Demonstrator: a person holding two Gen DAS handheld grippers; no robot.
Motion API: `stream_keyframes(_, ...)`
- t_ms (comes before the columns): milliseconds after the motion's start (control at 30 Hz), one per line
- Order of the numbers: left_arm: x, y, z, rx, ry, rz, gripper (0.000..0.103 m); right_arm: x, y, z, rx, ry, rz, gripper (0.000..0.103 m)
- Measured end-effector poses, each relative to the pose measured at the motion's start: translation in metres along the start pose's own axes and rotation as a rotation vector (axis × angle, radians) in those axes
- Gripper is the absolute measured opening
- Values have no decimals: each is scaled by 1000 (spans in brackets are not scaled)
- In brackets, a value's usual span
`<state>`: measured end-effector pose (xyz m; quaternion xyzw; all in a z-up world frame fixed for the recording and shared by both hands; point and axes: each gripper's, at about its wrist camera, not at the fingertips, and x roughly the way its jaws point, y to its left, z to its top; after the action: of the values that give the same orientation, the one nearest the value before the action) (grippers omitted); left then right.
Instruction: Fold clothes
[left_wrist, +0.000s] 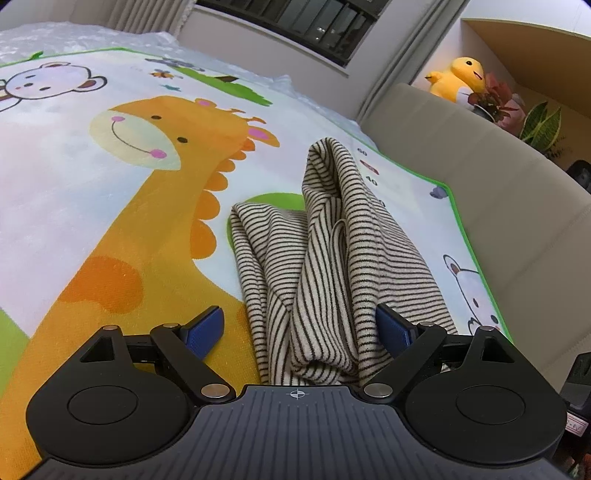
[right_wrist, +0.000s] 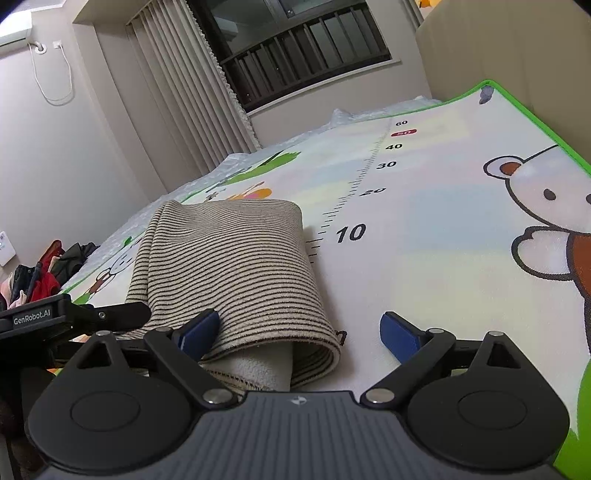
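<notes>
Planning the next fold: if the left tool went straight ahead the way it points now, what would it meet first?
Most likely the striped garment. The left tool is open, and the bunched cloth already lies between its fingers, rising right in front of it on the play mat. Depth is hard to judge through the fisheye.

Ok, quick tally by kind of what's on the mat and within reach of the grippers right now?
Striped garments: 1, bunched on the play mat
Play mats: 1
Grippers: 2, the left gripper and the right gripper, both open
Total: 4
</notes>
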<state>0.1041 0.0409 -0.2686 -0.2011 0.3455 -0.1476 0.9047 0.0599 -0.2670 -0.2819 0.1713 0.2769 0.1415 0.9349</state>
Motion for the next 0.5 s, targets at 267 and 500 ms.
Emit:
stream_keyframes(267,-5,0,-3,19,1,-7,89,-5,1,5,25,34,-4,95)
stream_keyframes(500,-8,-1,-1,30,13,-20,85,-21,5,21,-5,36,31,95)
